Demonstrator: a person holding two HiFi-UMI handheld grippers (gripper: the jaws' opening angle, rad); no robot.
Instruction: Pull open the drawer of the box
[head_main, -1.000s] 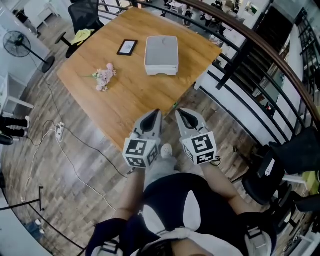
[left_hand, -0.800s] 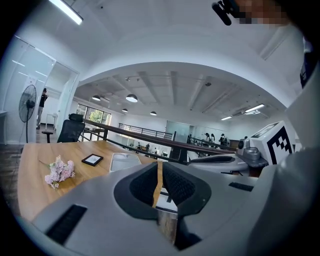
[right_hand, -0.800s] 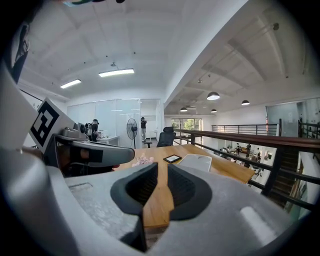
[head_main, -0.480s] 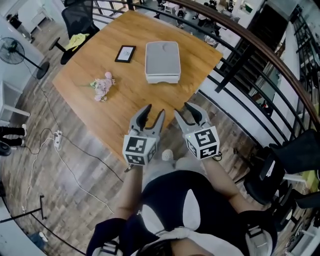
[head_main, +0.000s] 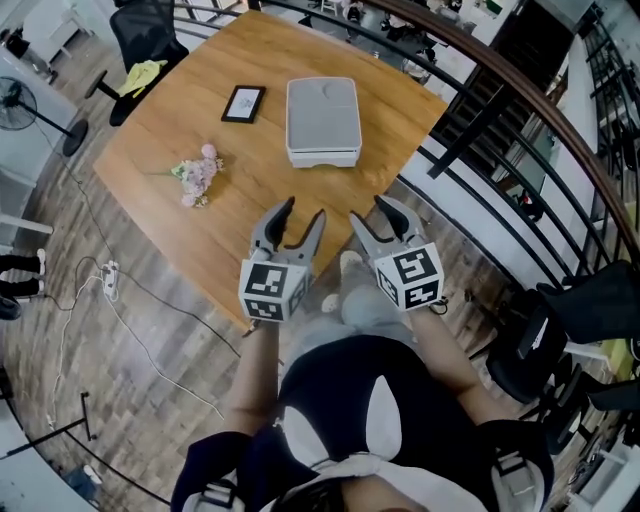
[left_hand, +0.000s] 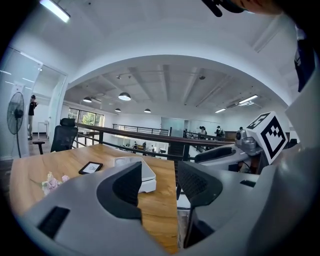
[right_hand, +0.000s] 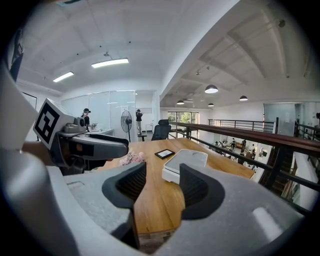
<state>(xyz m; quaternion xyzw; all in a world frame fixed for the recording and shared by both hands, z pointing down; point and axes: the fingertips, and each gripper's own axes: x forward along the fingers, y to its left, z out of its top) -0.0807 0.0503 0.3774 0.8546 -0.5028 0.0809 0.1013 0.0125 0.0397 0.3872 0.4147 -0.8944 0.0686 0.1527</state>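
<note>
Wooden tabletop (head_main: 250, 200) fills the upper part of the head view, carrying from left to right a small bunch of pink flowers (head_main: 195, 172), a black-framed flat tablet (head_main: 243, 103) and the white-grey rectangular plastic box (head_main: 323, 121), which lies toward the table's far right side. Nearer the person, the left gripper (head_main: 300, 215) and right gripper (head_main: 377, 215) hover side by side at the table's near edge, well apart from the box; both sets of jaws have just been opening and stand wide with nothing between them. Black metal railing (head_main: 480, 190) runs along the right.
</note>
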